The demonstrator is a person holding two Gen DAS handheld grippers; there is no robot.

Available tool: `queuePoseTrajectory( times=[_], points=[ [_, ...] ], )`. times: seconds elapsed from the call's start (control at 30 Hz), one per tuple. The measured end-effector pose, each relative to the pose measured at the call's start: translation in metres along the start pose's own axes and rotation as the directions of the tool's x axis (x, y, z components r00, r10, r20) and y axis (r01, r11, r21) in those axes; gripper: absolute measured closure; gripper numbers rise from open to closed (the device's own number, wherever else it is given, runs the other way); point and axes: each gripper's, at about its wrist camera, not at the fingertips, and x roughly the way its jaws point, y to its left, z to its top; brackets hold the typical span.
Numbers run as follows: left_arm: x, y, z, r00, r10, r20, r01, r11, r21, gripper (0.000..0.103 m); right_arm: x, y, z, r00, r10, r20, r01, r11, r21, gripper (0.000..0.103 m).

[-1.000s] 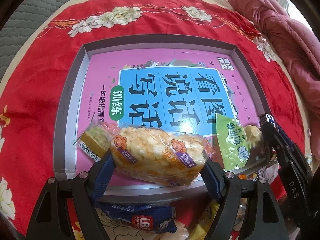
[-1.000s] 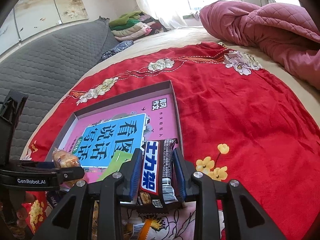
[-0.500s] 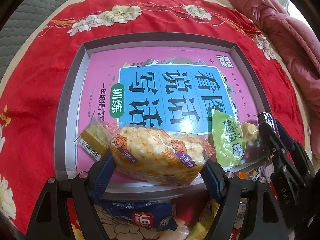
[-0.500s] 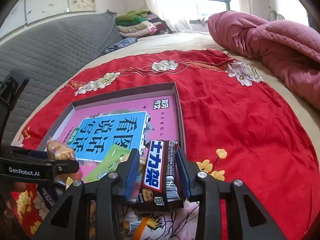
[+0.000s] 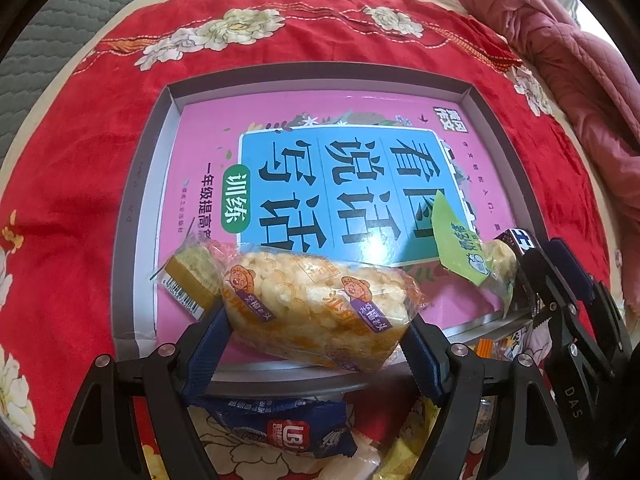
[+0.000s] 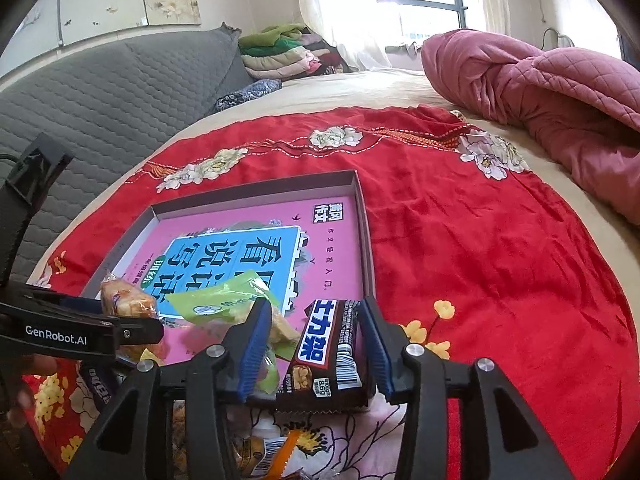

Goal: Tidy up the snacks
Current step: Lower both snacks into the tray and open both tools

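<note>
A shallow grey tray [image 5: 136, 208] with a pink and blue printed base lies on the red floral cloth; it also shows in the right wrist view [image 6: 366, 240]. My left gripper [image 5: 316, 340] is shut on a clear pack of puffed rice cake [image 5: 316, 312], held over the tray's near edge. A yellow wrapped cake [image 5: 188, 276] and a green snack pack [image 5: 464, 248] lie in the tray. My right gripper [image 6: 316, 344] is open at the tray's near right corner. A brown Snickers bar [image 6: 328, 356] sits between its spread fingers, over the tray's near rim.
A blue wrapped snack [image 5: 280, 428] and several other packets [image 6: 264, 452] lie on the cloth in front of the tray. A pink quilt [image 6: 540, 92] is bunched at the far right. A grey padded headboard [image 6: 100, 92] stands at the left.
My right gripper's jaws have spread apart, letting go of the Snickers bar at the tray's near right corner. My left gripper still holds the rice cake pack in about the same place.
</note>
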Motion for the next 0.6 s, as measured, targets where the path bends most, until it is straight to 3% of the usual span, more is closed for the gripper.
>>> queuePoseTrajectory(
  times=[0.6],
  points=[
    [-0.001, -0.009, 0.001, 1.0, 0.019, 0.011, -0.02, 0.999, 0.04, 0.02, -0.015, -0.02, 0.007, 0.998, 0.007, 0.065, -0.013, 0.995, 0.095, 0.051]
  ],
)
